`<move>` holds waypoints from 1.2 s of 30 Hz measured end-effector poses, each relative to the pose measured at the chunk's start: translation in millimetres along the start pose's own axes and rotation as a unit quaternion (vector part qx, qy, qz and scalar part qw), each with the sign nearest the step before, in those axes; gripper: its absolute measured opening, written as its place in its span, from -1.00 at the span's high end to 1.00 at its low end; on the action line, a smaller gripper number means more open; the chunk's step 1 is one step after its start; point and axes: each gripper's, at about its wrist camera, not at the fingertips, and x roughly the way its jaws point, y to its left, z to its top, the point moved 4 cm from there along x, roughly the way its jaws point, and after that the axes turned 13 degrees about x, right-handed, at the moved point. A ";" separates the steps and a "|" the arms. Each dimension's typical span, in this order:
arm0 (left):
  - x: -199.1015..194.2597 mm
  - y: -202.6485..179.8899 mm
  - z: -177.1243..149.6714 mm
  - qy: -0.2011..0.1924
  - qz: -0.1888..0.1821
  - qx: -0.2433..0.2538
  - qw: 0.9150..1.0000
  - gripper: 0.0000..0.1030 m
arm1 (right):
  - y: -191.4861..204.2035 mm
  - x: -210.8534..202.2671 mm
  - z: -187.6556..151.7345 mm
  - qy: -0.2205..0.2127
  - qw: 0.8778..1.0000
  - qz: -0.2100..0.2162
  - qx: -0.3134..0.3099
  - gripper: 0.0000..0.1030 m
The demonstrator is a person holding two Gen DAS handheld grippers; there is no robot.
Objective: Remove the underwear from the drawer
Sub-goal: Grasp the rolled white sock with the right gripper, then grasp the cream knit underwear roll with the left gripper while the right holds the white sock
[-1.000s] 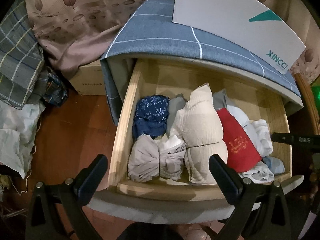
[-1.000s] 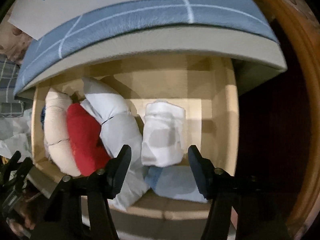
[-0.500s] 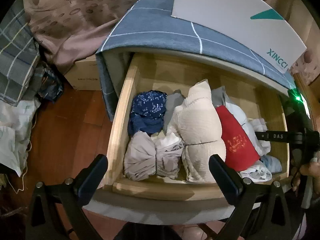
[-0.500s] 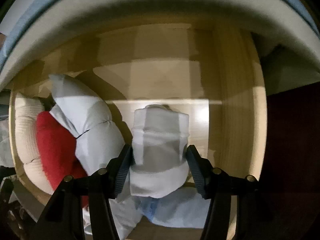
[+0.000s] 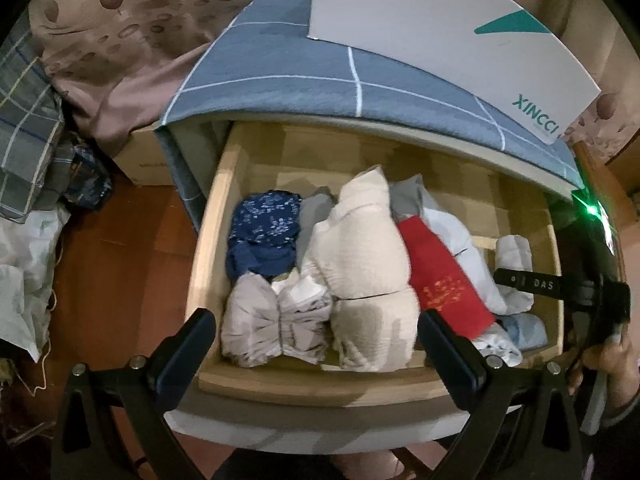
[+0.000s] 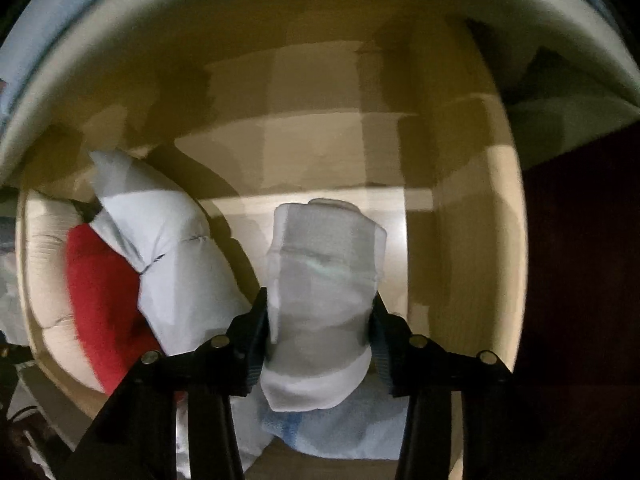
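Observation:
The wooden drawer (image 5: 209, 248) stands pulled out, packed with rolled underwear: navy patterned (image 5: 264, 216), cream (image 5: 360, 248), red (image 5: 440, 280) and grey-beige (image 5: 256, 328) rolls. At its right end stands a white roll (image 6: 324, 280), also seen from the left wrist (image 5: 514, 252). My right gripper (image 6: 320, 320) points down into the drawer. Its jaws are closing, and both pads press the white roll's sides. A pale blue piece (image 6: 340, 428) lies under the roll. My left gripper (image 5: 316, 332) hangs open over the drawer's front edge with nothing between its fingers.
A white XINCCI box (image 5: 440, 32) lies on the blue checked cloth (image 5: 300, 76) covering the cabinet top. Left of the drawer are brown floor (image 5: 120, 264), a cardboard box (image 5: 148, 156) and piled bedding (image 5: 28, 152). A person's hand (image 5: 608, 360) holds the right gripper.
The right gripper sank into the drawer around the white roll, and its fingers closed in until they squeeze it. The left gripper stayed about where it was.

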 end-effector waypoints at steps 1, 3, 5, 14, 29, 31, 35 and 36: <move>0.2 -1.8 1.8 0.002 -0.006 -0.003 1.000 -1.00 | -3.8 -6.2 -2.7 -0.006 1.000 0.008 0.005 0.20; 1.4 -5.3 3.7 0.008 -0.016 -0.010 1.000 -1.00 | -4.2 -15.8 -7.8 -0.018 1.000 0.020 0.008 0.20; 4.1 -9.0 5.4 0.016 -0.022 -0.019 0.999 -1.00 | -7.6 -30.1 -16.0 -0.032 0.999 0.033 0.006 0.20; 19.7 -24.2 6.5 0.064 -0.028 -0.024 0.997 -0.99 | -16.5 -72.4 -44.8 -0.062 0.996 0.054 -0.014 0.20; 41.9 -33.2 13.9 0.078 -0.082 -0.067 0.991 -0.42 | -18.7 -61.2 -39.6 -0.052 0.993 0.106 -0.004 0.19; 45.3 -34.8 15.0 0.078 -0.088 -0.065 0.991 -0.27 | -14.3 -58.9 -38.0 -0.050 0.993 0.109 -0.004 0.19; 53.9 -34.7 14.6 0.085 -0.082 -0.061 0.991 -0.07 | -15.4 -58.9 -37.4 -0.047 0.992 0.116 0.001 0.19; 55.3 -33.8 14.5 0.084 -0.080 -0.062 0.991 -0.07 | -15.6 -58.5 -37.1 -0.047 0.992 0.117 0.002 0.18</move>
